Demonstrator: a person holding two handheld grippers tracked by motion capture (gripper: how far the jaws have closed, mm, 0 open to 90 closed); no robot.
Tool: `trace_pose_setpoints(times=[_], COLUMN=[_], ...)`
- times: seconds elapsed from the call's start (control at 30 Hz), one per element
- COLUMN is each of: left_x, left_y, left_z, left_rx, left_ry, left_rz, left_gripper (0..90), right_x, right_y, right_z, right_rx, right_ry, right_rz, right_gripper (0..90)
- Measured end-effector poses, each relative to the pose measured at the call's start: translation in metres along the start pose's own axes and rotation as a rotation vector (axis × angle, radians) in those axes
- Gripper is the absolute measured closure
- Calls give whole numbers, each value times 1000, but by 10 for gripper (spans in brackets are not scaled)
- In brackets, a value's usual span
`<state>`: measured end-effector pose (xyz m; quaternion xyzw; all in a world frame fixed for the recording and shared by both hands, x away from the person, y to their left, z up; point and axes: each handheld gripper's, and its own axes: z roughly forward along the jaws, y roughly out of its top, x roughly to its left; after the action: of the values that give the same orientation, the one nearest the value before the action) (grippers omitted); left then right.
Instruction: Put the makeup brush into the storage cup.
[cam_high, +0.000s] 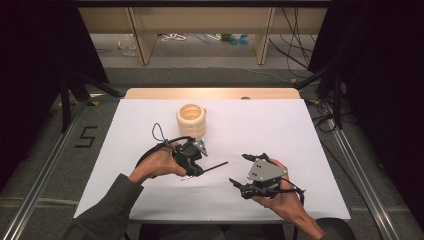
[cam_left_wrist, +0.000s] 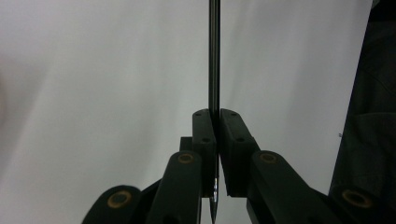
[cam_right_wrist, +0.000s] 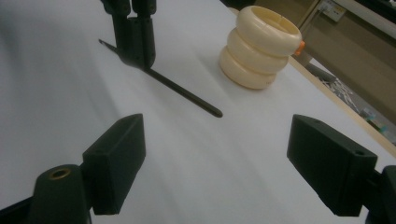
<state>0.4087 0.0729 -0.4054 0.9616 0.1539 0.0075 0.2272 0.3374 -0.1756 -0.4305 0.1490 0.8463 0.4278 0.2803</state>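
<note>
Honestly, the left gripper (cam_high: 196, 167) at centre frame only pinches the thin black pen (cam_high: 216, 165) near one end, so it could swivel or slip before the wide-open right gripper (cam_high: 243, 172) grabs it.

**dark pen and cream ringed holder: condition and position**

pen (cam_high: 210, 167): thin, dark, straight rod with a pointed tip at one end. it is clamped between the closed jaws of the left hand-held gripper (cam_high: 196, 171), near the pointed end, with most of its length projecting past the jaws. it lies low and nearly level over the white counter (cam_high: 300, 150).

holder (cam_high: 191, 120): cream, round, built as three stacked bulging rings, open and hollow at the top. it stands upright on the counter, well apart from the pen. a small orange part shows at one side.
</note>
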Motion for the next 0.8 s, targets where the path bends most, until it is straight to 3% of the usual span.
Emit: trace_pose_setpoints(times=[0.2, 0.23, 0.27, 0.33, 0.43, 0.47, 0.53, 0.57, 0.63, 0.67, 0.73, 0.77, 0.8], left_x=[-1, -1, -2, -3, -3, -4, -4, -6, -5, -5, -7, -8, -8], left_y=[2, 3, 4, 5, 7, 7, 7, 7, 9, 10, 11, 13, 13], left_z=[0, 0, 2, 4, 5, 6, 6, 8, 8, 7, 7, 7, 7], left_rx=[4, 17, 2, 14, 39, 32, 48, 22, 44, 53, 53, 50, 46], left_ry=[-14, -13, -15, -24, -34, -36, -40, -40, -43, -47, -49, -50, -53], left_rz=[9, 28, 8, 21, 46, 34, 44, 12, 37, 53, 53, 53, 49], left_gripper=[851, 852, 851, 851, 851, 851, 851, 851, 851, 851, 851, 851, 851], right_x=[10, 12, 14, 19, 21, 23, 26, 26, 30, 26, 28, 29, 29], right_y=[8, 10, 11, 15, 17, 18, 20, 20, 21, 23, 23, 24, 24], right_z=[11, 12, 14, 18, 22, 23, 27, 27, 29, 31, 31, 32, 32], right_rx=[33, 37, 44, 67, 83, 89, 101, 101, 112, 119, 128, 126, 126], right_ry=[-2, 1, 6, 4, 14, 18, 24, 24, 21, 28, 30, 28, 28], right_rz=[-126, -150, -170, -254, -293, -315, -391, -391, -399, -505, -501, -531, -531], right_gripper=[218, 224, 228, 247, 259, 269, 293, 293, 303, 319, 327, 343, 343])
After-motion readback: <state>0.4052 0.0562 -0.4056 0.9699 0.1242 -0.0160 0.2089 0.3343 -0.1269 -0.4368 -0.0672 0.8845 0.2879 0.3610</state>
